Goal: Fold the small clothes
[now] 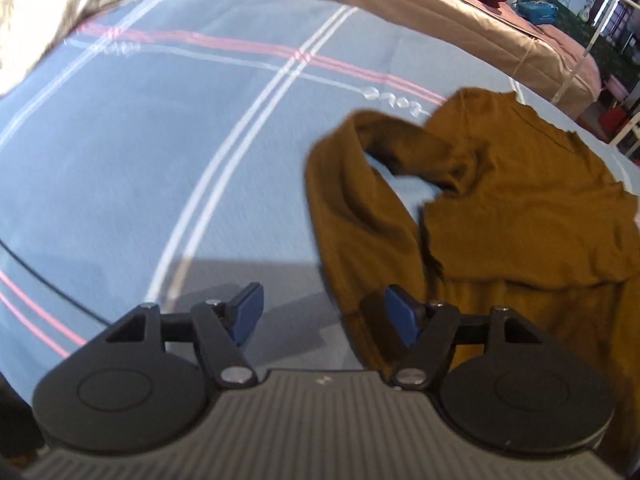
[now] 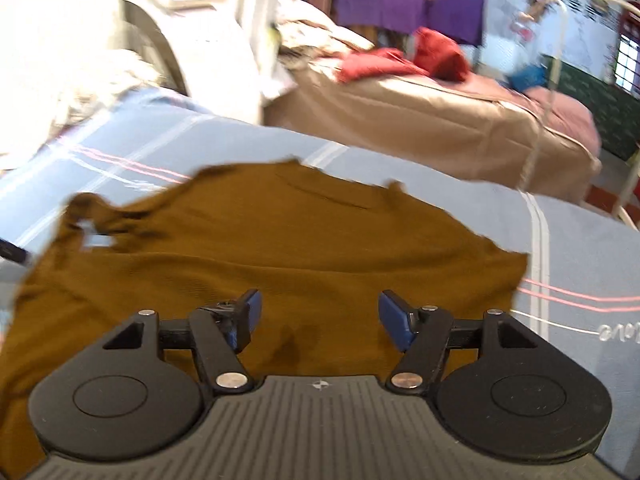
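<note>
A mustard-brown top (image 1: 520, 216) lies spread on a blue bedsheet (image 1: 160, 152) with white and pink stripes. One sleeve (image 1: 352, 200) curls in a loop at its left side. My left gripper (image 1: 322, 312) hovers over the sleeve's lower edge, open, nothing between its blue pads (image 1: 248, 312). In the right wrist view the same brown top (image 2: 280, 240) fills the middle, its lower part folded up. My right gripper (image 2: 318, 316) stands wide open above the cloth, with empty space between the blue pads (image 2: 394, 318).
A second bed with a tan cover (image 2: 420, 120) stands beyond, with a red garment (image 2: 400, 60) on it. A white metal rail (image 2: 552, 80) curves beside it. Pale bedding (image 1: 48, 12) is heaped at the far left. Purple cloth (image 2: 400, 4) hangs at the back.
</note>
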Available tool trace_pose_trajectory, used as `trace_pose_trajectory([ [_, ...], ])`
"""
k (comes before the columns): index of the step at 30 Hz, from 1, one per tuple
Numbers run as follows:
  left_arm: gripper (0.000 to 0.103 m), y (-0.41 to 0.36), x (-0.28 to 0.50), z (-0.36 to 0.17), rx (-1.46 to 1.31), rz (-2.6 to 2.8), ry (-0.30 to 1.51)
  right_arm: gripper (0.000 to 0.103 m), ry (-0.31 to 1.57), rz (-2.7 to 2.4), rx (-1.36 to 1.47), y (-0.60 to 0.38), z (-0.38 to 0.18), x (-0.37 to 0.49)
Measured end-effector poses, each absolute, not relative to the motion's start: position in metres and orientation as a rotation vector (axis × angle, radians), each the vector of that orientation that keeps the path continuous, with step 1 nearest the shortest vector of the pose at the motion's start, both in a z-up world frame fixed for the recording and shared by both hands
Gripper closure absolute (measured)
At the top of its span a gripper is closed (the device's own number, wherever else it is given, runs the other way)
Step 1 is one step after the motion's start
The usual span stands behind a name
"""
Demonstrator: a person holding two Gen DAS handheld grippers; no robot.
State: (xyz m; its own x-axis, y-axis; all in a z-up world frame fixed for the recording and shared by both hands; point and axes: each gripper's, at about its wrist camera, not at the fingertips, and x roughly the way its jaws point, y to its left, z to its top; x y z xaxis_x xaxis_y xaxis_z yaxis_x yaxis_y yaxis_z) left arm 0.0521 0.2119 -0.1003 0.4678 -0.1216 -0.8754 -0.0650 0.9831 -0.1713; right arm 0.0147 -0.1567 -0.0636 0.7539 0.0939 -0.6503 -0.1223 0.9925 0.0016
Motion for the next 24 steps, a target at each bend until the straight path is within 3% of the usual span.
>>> trace_pose_trajectory([
  [4, 0.047, 0.190, 0.040, -0.116, -0.181, -0.072, 1.109, 0.000, 0.660, 0.154, -0.055, -0.129, -0.056, -0.011],
  [6, 0.064, 0.177, 0.037, -0.116, -0.125, -0.066, 1.094, 0.000, 0.655, 0.164, -0.064, -0.116, -0.057, -0.024],
  [7, 0.082, 0.173, 0.037, -0.116, -0.130, -0.081, 1.095, 0.000, 0.658, 0.165, -0.069, -0.113, -0.058, -0.030],
  [8, 0.095, 0.170, 0.036, -0.115, -0.145, -0.101, 1.097, 0.000, 0.663, 0.160, -0.073, -0.111, -0.060, -0.035],
  [13, 0.097, 0.164, 0.036, -0.108, -0.146, -0.099, 1.054, 0.000, 0.758, 0.109, 0.019, -0.115, -0.078, -0.050],
  [17, 0.097, 0.203, 0.041, -0.088, -0.198, -0.005, 0.994, 0.000, 0.822, 0.076, 0.105, -0.125, -0.093, -0.060],
  [24, 0.097, 0.291, 0.051, -0.002, -0.202, 0.238, 0.785, 0.000, 0.857, 0.029, 0.174, -0.140, -0.109, -0.072],
])
